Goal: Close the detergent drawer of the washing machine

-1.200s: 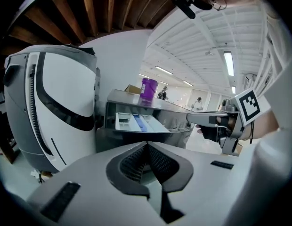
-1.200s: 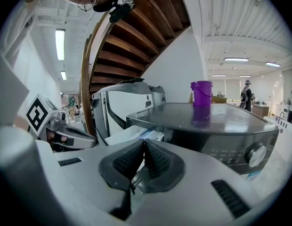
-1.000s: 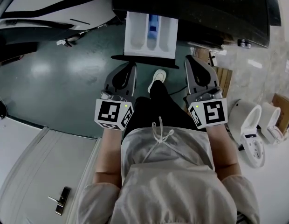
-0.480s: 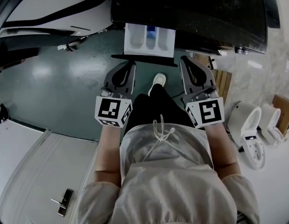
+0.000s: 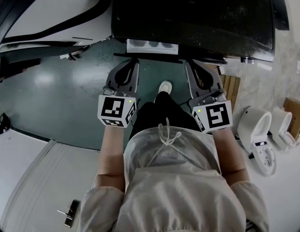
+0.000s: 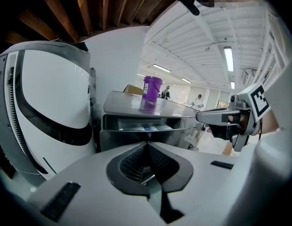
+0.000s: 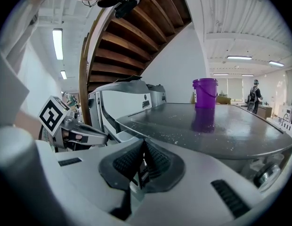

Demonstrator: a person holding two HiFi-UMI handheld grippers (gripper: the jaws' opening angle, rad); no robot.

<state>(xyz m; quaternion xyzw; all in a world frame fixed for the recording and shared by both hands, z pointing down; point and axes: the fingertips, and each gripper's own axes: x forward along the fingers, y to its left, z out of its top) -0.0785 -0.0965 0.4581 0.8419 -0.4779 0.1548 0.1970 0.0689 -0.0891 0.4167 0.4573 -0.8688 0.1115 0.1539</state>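
The washing machine top point(image 7: 216, 126) looked like smooth grey metal with a dull sheen, flecked with pale grit and mirroring the purple plastic bucket point(image 7: 205, 92); the detergent drawer point(image 5: 152, 45) showed smooth white plastic; the left gripper point(image 6: 147, 146) and right gripper point(image 7: 142, 142) had matt grey plastic shells around black ribbed pads point(image 6: 132, 164); the floor point(image 5: 53, 88) was glossy green, throwing back lamp glare; the person's top point(image 5: 174, 178) was soft pale cloth; the stair underside point(image 7: 132, 36) was brown wood.
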